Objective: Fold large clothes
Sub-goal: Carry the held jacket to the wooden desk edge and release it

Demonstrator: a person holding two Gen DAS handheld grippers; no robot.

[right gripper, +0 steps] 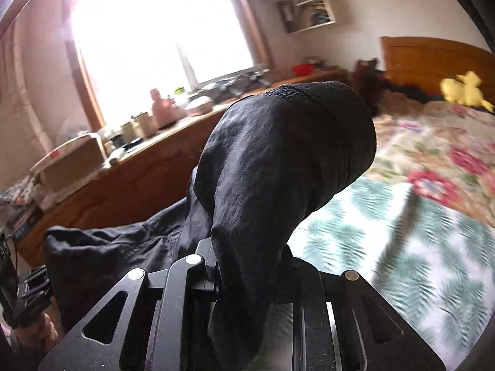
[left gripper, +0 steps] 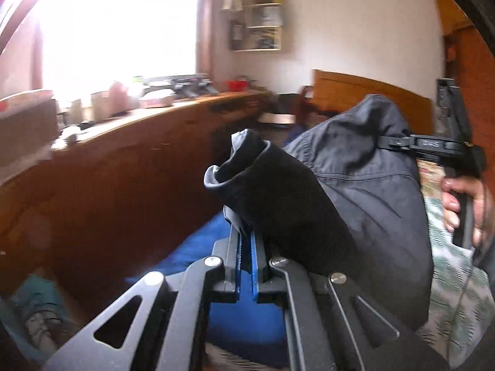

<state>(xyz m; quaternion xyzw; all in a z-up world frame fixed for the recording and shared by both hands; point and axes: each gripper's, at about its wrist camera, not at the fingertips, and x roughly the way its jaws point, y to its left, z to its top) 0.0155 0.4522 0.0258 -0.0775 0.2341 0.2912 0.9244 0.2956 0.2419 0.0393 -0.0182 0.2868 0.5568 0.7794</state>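
Jacket (left gripper: 355, 167) | stretched roughly level between tools, seemingly | left tool (left gripper: 246, 235) pinches cuff | right tool (right gripper: 247, 266) grips fabric

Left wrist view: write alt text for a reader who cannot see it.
The left gripper, jaws shut, pinches a dark garment lifted above a bed, while the right gripper holds its far side. A long wooden counter runs beneath a bright window.

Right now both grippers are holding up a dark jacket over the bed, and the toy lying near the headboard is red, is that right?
Not quite: the toy near the headboard is yellow, as the right wrist view shows. The rest holds: the left gripper and right gripper both hold up the dark jacket over the bed.
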